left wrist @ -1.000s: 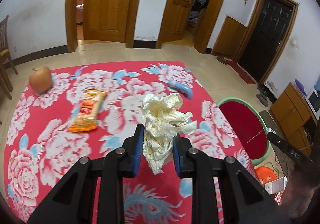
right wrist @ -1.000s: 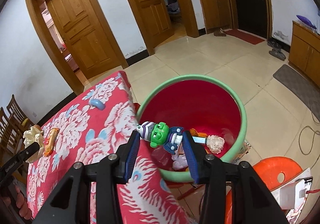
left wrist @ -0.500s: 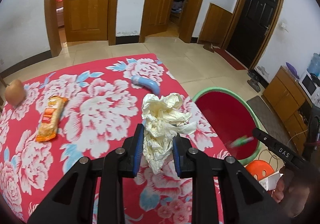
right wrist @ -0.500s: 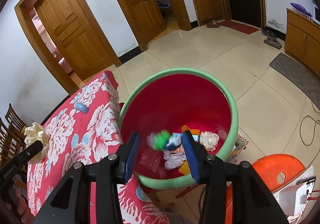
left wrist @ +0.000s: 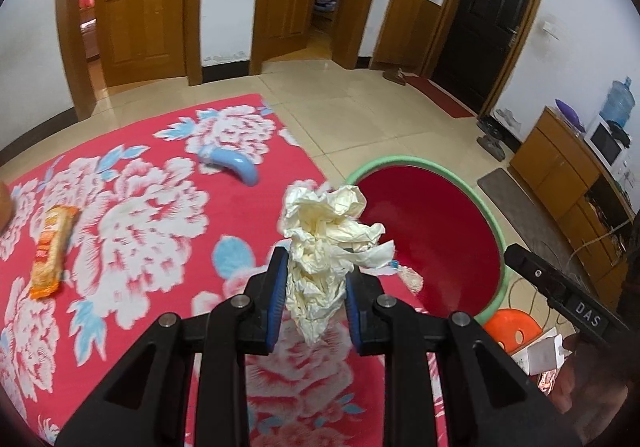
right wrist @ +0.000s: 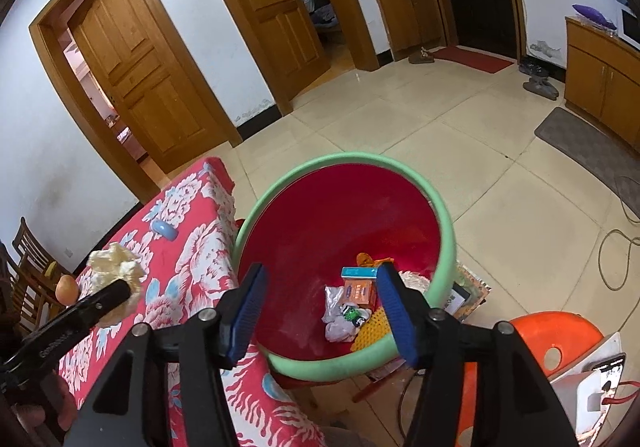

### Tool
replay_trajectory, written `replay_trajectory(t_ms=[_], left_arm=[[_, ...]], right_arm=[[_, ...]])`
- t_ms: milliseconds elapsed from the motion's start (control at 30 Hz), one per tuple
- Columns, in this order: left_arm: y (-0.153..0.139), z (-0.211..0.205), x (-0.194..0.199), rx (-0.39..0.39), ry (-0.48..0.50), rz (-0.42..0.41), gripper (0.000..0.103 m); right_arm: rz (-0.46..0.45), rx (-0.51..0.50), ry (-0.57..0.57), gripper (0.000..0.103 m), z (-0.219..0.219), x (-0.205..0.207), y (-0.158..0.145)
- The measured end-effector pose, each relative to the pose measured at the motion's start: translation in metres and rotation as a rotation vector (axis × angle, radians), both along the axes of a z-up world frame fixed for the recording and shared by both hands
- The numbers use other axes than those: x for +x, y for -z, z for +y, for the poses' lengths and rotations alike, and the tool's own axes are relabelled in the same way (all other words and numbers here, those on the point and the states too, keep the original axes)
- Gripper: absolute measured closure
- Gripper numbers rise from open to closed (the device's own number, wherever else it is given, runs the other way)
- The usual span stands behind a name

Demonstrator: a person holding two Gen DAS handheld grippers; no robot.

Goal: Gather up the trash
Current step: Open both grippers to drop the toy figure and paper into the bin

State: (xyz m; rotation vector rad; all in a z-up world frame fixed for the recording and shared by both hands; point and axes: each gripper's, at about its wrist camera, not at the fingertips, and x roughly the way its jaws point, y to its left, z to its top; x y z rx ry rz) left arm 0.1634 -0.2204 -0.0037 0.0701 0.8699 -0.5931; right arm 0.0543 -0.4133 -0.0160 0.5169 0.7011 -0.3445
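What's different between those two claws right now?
The left claw is shut on a crumpled paper wad; the right claw is open and holds nothing. The left one hangs over the red flowered tablecloth; the right one hangs over the red bin. Both have black arms and blue pads.

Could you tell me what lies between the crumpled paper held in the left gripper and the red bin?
Only the table's edge: in the left wrist view the crumpled paper, pinched in the left gripper, hangs over the red floral tablecloth, beside the bin's green rim.
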Motion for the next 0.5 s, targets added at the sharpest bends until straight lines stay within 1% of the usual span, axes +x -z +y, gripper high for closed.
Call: replay_trajectory(t_ms=[167,300,400,433,500], left_arm=[[0.006,-0.025,0.0,-0.001,0.048,0.014,0.077],[0.012,-0.045,0.001,0.007,0.084,0.02,0.076],[0.015,-0.056,0.001,-0.003,0.107,0.031,0.076],[0.015,-0.058,0.001,-0.009,0.116,0.034,0.075],[0.015,-0.063,0.0,-0.018,0.133,0.038,0.066]], right_arm=[[-0.015,0.055,0.021,0.042,-0.009,-0.012,0.003],[-0.014,0.065,0.04,0.042,-0.012,-0.017,0.006],[-0.008,0.068,0.047,0.042,-0.016,-0.018,0.008],[-0.006,0.069,0.049,0.042,-0.017,-0.018,0.008],[-0.004,0.074,0.051,0.042,-0.017,-0.017,0.009]])
